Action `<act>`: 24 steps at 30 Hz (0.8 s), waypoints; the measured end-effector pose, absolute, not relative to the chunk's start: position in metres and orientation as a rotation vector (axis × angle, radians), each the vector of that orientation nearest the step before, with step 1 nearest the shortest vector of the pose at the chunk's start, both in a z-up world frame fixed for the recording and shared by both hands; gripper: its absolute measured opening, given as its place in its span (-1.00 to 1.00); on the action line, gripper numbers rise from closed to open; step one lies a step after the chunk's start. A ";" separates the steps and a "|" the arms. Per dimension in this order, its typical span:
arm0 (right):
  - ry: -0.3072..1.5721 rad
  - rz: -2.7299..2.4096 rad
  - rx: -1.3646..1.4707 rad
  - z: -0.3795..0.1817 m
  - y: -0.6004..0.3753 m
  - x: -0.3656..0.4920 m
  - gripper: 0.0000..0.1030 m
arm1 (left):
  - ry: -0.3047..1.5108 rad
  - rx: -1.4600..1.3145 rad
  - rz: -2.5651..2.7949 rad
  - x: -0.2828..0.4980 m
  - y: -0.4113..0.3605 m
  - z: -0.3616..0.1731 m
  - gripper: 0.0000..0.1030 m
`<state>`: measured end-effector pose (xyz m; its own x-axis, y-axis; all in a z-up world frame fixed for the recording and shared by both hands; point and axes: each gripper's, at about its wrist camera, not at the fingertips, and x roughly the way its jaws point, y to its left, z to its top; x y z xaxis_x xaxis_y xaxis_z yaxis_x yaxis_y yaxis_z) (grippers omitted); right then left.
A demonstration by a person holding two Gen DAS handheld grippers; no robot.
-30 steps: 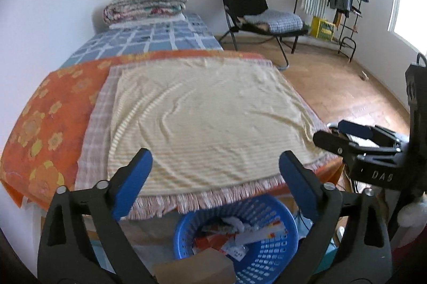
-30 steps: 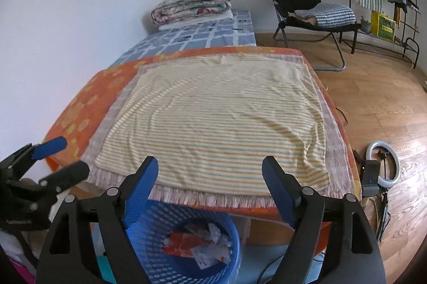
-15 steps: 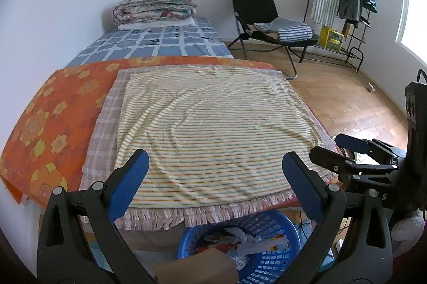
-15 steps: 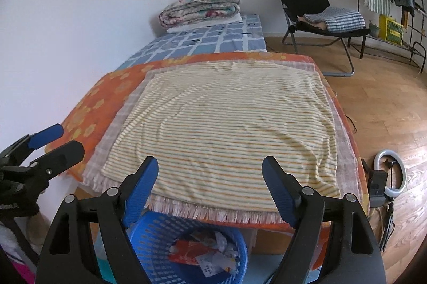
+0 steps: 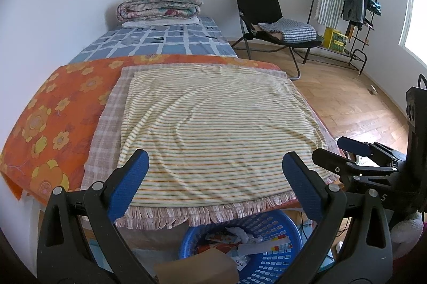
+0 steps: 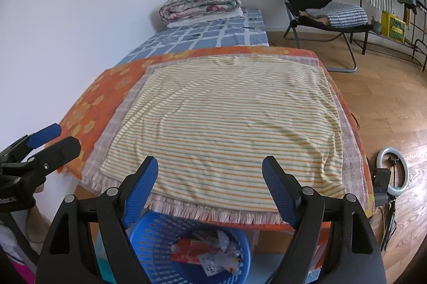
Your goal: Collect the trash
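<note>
Under bed [image 6: 240,220] edge: blue basket [image 6: 149,238], trash [image 6: 210,252] inside.

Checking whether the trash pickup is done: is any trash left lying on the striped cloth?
No, the striped cloth is bare, and the scraps lie in the blue basket.

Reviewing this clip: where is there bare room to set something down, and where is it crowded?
The striped cloth is bare from its fringed near edge to the blue checked sheet. So is the orange floral cover beside it. The blue basket below is crowded with wrappers.
</note>
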<state>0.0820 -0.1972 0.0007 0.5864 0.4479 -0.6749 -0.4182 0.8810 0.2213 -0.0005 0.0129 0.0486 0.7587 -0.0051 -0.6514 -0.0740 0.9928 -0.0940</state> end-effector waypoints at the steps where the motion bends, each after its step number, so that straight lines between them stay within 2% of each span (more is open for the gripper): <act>1: 0.797 0.504 0.040 0.001 -0.197 0.082 0.56 | 0.708 -0.116 0.040 -0.001 0.013 0.049 0.98; 24: 0.798 0.494 0.049 -0.001 -0.201 0.082 0.56 | 0.715 -0.123 0.042 -0.001 0.014 0.047 0.98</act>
<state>0.0817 -0.2005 -0.0009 0.5909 0.4428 -0.6744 -0.4062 0.8855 0.2255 -0.0015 0.0137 0.0468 0.7545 -0.0037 -0.6563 -0.0801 0.9920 -0.0977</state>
